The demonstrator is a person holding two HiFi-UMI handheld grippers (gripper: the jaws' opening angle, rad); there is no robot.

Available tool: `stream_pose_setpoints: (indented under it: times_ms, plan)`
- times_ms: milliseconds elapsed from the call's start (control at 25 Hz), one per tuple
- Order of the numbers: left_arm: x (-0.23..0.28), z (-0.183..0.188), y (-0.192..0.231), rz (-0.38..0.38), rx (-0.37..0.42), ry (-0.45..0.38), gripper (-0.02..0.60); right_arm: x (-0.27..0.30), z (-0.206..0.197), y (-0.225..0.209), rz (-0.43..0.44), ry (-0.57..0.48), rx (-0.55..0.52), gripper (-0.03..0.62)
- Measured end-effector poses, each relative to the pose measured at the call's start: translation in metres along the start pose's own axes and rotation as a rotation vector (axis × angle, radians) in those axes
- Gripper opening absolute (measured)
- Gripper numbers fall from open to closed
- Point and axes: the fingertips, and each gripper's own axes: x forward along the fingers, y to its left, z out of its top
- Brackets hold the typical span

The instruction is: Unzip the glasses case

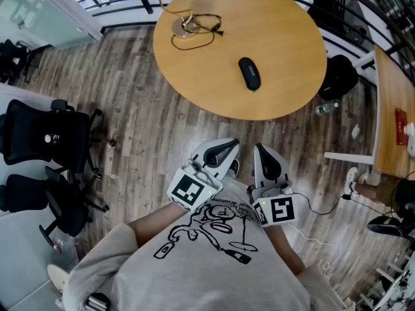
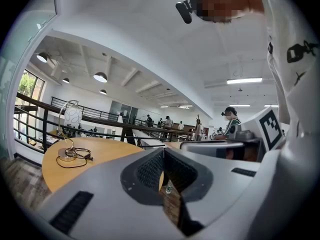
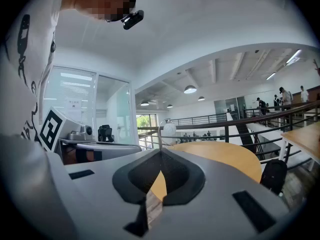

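**Both grippers closed and empty, glasses case lying far out on the round worktop**

The black glasses case (image 1: 249,74) lies flat on the round wooden worktop (image 1: 285,37), right of centre and towards its near edge. As far as the head view shows, it is shut, so its contents cannot be seen. Nothing touches it.

Both grippers are held close to the person's chest, over the wooden floor (image 1: 142,128), on the near side of the worktop and well apart from the case. The left gripper (image 1: 224,149) and the right gripper (image 1: 264,155) sit side by side and point towards the worktop. In the left gripper view the fingers of the left gripper (image 2: 163,154) are pressed together at the tips with nothing between them. In the right gripper view the right gripper (image 3: 160,156) is closed in the same way and is also empty.

On the far left of the worktop stands a desk lamp (image 1: 183,26) with a round white shade, its dark cord (image 1: 202,36) looped beside the base. A black bag (image 1: 337,76) sits on the floor against the worktop's right edge, with a bottle (image 1: 327,109) just beside it. Two black office chairs (image 1: 45,135) stand at the far left.
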Motion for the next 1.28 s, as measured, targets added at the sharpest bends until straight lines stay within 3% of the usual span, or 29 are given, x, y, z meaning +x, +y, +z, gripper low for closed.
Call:
stream_pose_setpoints:
  times_ms: [480, 920, 1280]
  plan:
    - [0.017, -0.007, -0.01, 0.014, -0.022, 0.014, 0.012, -0.008, 0.001, -0.018, 0.033, -0.044, 0.033, 0.023]
    - [0.057, -0.023, -0.042, 0.017, -0.03, 0.065, 0.012, -0.035, -0.015, -0.064, 0.015, -0.01, 0.055, 0.023]
    - [0.08, -0.035, -0.034, 0.033, -0.062, 0.114, 0.012, -0.028, -0.027, -0.085, 0.018, 0.017, 0.104, 0.023]
